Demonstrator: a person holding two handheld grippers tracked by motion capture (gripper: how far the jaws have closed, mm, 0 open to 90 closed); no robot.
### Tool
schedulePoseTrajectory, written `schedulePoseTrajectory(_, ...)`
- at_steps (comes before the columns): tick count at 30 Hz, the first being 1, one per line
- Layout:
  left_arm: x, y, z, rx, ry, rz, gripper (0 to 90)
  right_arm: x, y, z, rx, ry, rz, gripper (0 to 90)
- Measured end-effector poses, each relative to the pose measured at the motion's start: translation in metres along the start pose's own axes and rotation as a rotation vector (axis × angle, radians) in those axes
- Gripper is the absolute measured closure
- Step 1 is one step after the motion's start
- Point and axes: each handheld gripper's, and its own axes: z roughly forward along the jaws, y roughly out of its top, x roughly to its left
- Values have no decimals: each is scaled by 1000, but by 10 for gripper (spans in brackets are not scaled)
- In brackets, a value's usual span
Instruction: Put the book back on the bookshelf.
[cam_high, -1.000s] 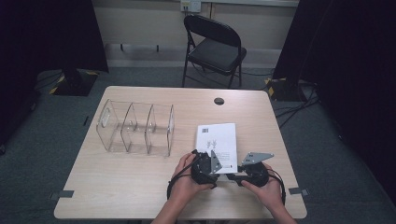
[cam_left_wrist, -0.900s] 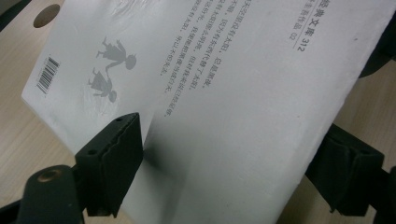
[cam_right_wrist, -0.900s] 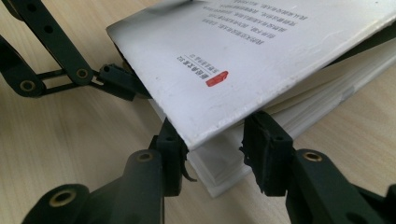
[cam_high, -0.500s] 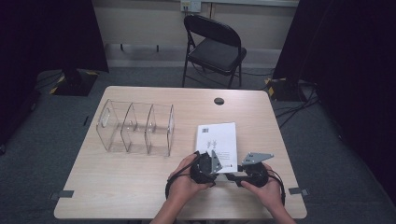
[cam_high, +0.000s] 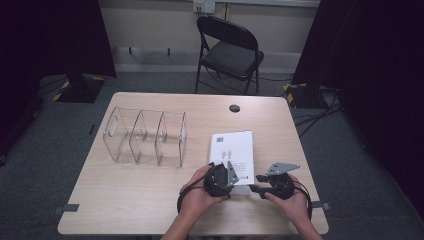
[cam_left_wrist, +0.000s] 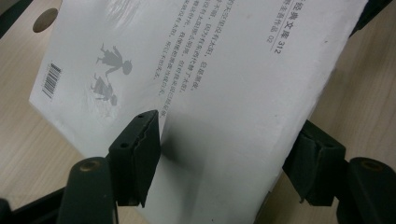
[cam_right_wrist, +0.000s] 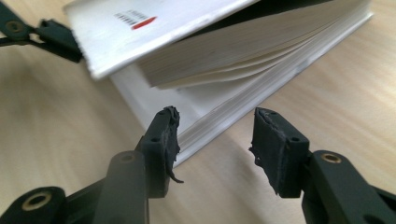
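A white paperback book (cam_high: 232, 150) lies on the wooden table (cam_high: 125, 200) near the front edge. My left gripper (cam_high: 235, 175) is at its near edge. Its jaws have just been closing and now pinch the back cover and top pages (cam_left_wrist: 210, 70), one pad on top and one under the edge; the gripper (cam_left_wrist: 229, 123) is shut on them. In the right gripper view this part of the book (cam_right_wrist: 224, 56) is lifted off the lower pages, with the left gripper (cam_right_wrist: 56, 32) at its far corner. My right gripper (cam_right_wrist: 215, 114) has just been opening and stands open by the book's lower corner, nothing between its pads (cam_high: 252, 189).
A clear plastic organiser (cam_high: 145, 135) with three compartments stands at the left middle of the table. A round cable hole (cam_high: 234, 108) sits near the far edge. A black folding chair (cam_high: 227, 50) stands behind the table.
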Motion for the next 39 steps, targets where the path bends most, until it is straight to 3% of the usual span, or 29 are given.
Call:
schedulePoseTrajectory(10,-4,1,3,1,4,1,287,10,9,14,-8,-31,-44,519)
schedulePoseTrajectory(13,0,0,3,-15,-22,-52,255,10,8,14,-18,-25,-49,521)
schedulePoseTrajectory(16,2,0,7,1,-16,23,199,10,9,11,-38,2,-18,525)
schedulePoseTrajectory(20,0,2,13,8,7,50,140,12,10,10,-45,0,-23,528)
schedulePoseTrajectory(24,0,2,19,0,42,52,100,12,11,9,-56,12,-11,537)
schedulePoseTrajectory(28,-2,3,20,-1,69,54,129,12,11,8,-53,22,8,538)
schedulePoseTrajectory(32,1,3,18,7,53,63,162,11,11,9,-54,30,15,537)
schedulePoseTrajectory(33,1,4,15,7,44,57,206,12,12,8,-53,16,-17,533)
schedulePoseTrajectory(34,1,4,15,7,44,57,222,12,12,8,-53,16,-17,533)
schedulePoseTrajectory(35,0,6,14,7,52,75,222,13,12,8,-54,7,-38,524)
schedulePoseTrajectory(36,-3,8,11,30,56,97,279,14,13,8,-58,13,-49,451)
schedulePoseTrajectory(38,-5,10,9,32,72,113,305,13,12,7,-65,12,-59,430)
schedulePoseTrajectory(39,-6,12,5,32,80,106,362,11,10,7,-49,2,-82,392)
